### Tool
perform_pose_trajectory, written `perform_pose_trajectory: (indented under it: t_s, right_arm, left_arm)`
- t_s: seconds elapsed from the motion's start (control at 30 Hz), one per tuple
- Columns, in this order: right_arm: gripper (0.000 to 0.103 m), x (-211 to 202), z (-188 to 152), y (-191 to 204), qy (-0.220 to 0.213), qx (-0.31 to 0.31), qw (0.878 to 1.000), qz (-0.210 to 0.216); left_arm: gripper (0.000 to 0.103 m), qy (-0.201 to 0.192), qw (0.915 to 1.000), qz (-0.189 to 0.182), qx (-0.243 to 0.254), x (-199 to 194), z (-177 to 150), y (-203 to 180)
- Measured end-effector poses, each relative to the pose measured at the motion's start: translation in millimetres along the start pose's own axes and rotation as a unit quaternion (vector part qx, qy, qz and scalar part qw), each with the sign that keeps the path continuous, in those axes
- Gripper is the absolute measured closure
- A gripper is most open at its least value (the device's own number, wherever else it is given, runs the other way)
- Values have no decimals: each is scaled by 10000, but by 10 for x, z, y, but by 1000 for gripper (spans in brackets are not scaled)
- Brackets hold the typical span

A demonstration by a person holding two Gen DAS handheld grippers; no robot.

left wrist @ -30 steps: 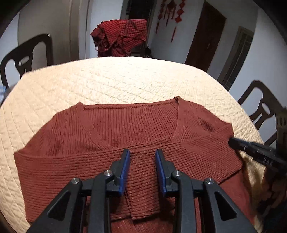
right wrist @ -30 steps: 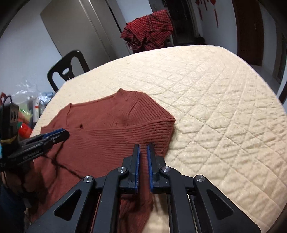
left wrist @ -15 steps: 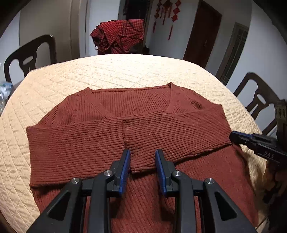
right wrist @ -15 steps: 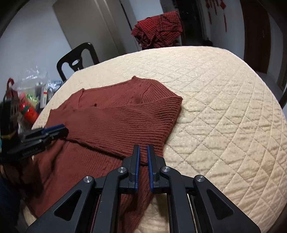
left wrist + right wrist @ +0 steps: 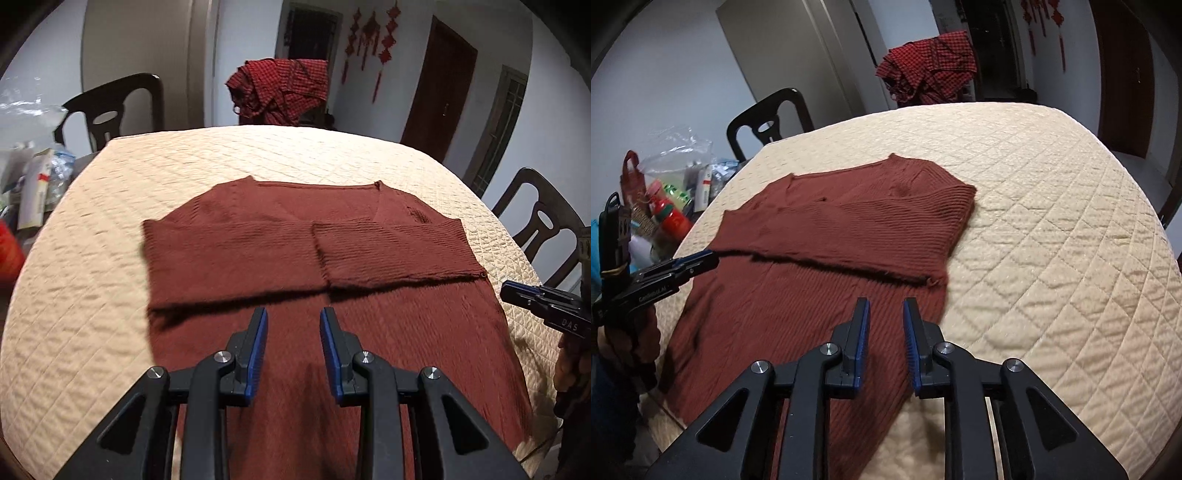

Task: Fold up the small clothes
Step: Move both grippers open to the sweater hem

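Note:
A rust-red ribbed knit sweater (image 5: 332, 258) lies flat on the quilted cream table cover (image 5: 92, 295), both sleeves folded across its chest and meeting in the middle. It also shows in the right wrist view (image 5: 831, 258). My left gripper (image 5: 293, 321) is open and empty, hovering over the sweater's lower body, just short of the sleeve edges. My right gripper (image 5: 884, 314) is open and empty above the sweater's right lower part, near the sleeve cuff. Each gripper shows from the side in the other's view: the right (image 5: 524, 295), the left (image 5: 698, 260).
A red checked garment (image 5: 280, 88) hangs over a chair at the table's far side. Dark chairs stand at the left (image 5: 107, 110) and right (image 5: 543, 221). Bags, bottles and packets (image 5: 672, 199) sit beside the table's left edge.
Both grippers have drawn back toward the sweater's hem, so the garment looks farther away. The right gripper, shut before, has opened. The folded sleeves stay lying across the chest.

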State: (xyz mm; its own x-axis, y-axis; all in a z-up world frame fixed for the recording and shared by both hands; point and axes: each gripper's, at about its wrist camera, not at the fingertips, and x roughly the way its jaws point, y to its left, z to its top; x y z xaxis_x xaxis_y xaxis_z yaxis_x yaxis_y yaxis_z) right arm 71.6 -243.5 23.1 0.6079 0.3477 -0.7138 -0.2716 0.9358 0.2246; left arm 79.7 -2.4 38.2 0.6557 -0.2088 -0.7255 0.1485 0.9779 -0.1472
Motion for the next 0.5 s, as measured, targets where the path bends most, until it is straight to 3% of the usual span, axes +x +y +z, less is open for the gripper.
perform_pose_trajectory:
  t_s: [0.07, 0.17, 0.27, 0.5]
  right_arm:
    - [83, -51, -21, 53, -32, -21, 10000, 56]
    - [73, -109, -63, 146, -62, -59, 9998, 153]
    - [63, -138, -110, 222, -42, -109, 9997, 222]
    - [63, -239, -225, 339, -62, -125, 9995, 272]
  left_arm:
    - [71, -30, 9999, 30, -101, -78, -41, 19]
    - [60, -153, 9997, 117, -168, -198, -109, 19]
    - [59, -223, 9995, 145, -196, -282, -174, 26]
    - [59, -300, 9990, 301, -163, -405, -309, 21]
